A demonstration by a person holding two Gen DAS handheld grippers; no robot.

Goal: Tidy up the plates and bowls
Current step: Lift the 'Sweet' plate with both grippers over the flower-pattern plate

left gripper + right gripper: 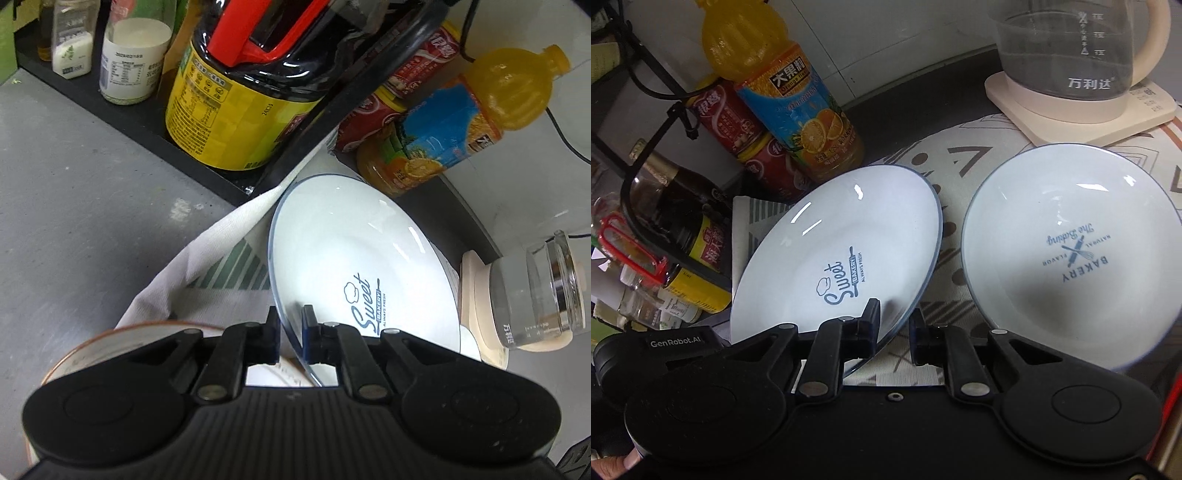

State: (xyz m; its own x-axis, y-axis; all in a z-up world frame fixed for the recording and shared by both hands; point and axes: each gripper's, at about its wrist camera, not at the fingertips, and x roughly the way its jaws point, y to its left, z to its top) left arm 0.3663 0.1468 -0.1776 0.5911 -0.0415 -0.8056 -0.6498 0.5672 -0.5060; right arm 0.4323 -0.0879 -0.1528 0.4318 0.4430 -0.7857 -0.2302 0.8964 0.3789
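Note:
A white "Sweet Bakery" plate [347, 266] with a thin blue rim is held tilted above the patterned cloth. My left gripper [290, 334] is shut on its near rim. The same plate shows in the right wrist view [846, 240], with its rim between the fingers of my right gripper [894, 332], which stand a little apart around it. A second white "Bakery" plate [1067, 254] lies flat on the cloth to its right. A brown-rimmed bowl [122, 332] sits under my left gripper, mostly hidden.
A black rack [147, 122] holds a soy sauce jug [240, 92] and spice jars. An orange juice bottle [783, 99] and red cans [738, 122] stand behind the plates. A glass kettle [1071, 48] sits on its cream base at the back right.

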